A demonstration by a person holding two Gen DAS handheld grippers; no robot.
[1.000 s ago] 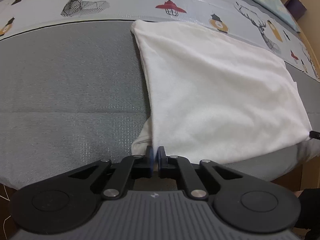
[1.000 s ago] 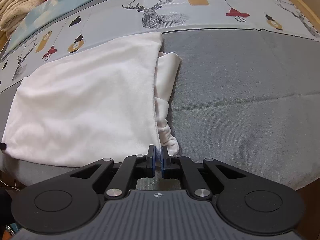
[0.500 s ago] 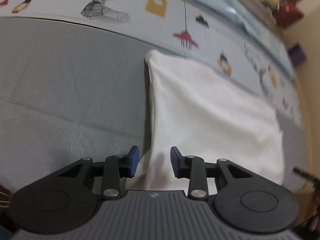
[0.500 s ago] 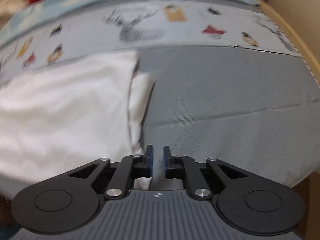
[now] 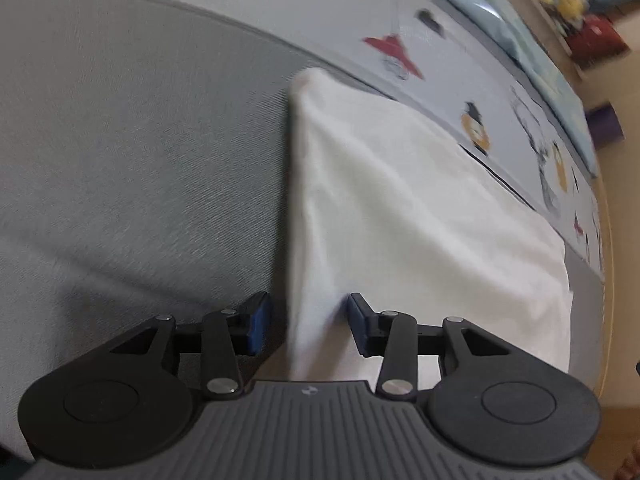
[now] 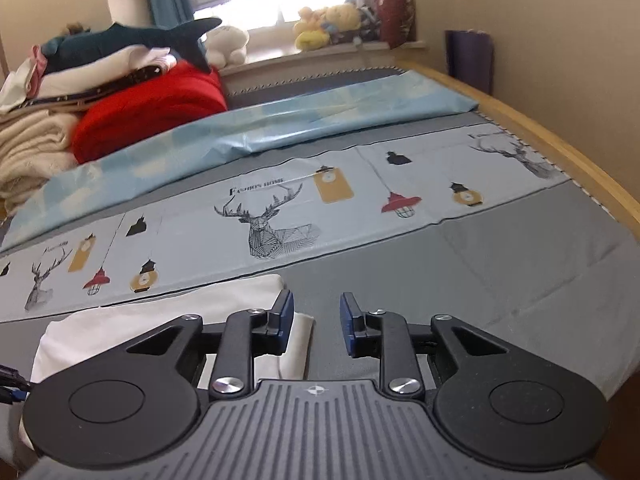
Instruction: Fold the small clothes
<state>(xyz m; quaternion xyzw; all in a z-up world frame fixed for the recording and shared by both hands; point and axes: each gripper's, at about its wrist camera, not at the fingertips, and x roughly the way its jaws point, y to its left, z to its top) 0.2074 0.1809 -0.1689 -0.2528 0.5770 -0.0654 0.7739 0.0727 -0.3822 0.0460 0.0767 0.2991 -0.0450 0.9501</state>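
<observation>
A white folded garment [image 5: 400,208] lies flat on the grey bed cover [image 5: 132,160]. My left gripper [image 5: 306,322] is open, with the garment's left folded edge lying between its blue pads without being gripped. In the right wrist view the garment [image 6: 160,312] sits low at the left. My right gripper [image 6: 316,324] is open and empty, raised above the garment's right edge, its left pad over the cloth.
A printed strip with deer and lamps [image 6: 272,220] crosses the bed behind the garment. A light blue sheet [image 6: 280,120], a red cushion [image 6: 152,108], stacked clothes [image 6: 36,136] and plush toys [image 6: 328,24] lie further back. A wooden bed frame [image 6: 560,148] runs along the right.
Both grippers went from shut on the garment's near edge to open, letting it go. The right gripper lifted and tilted up toward the room; the left swung slightly left.
</observation>
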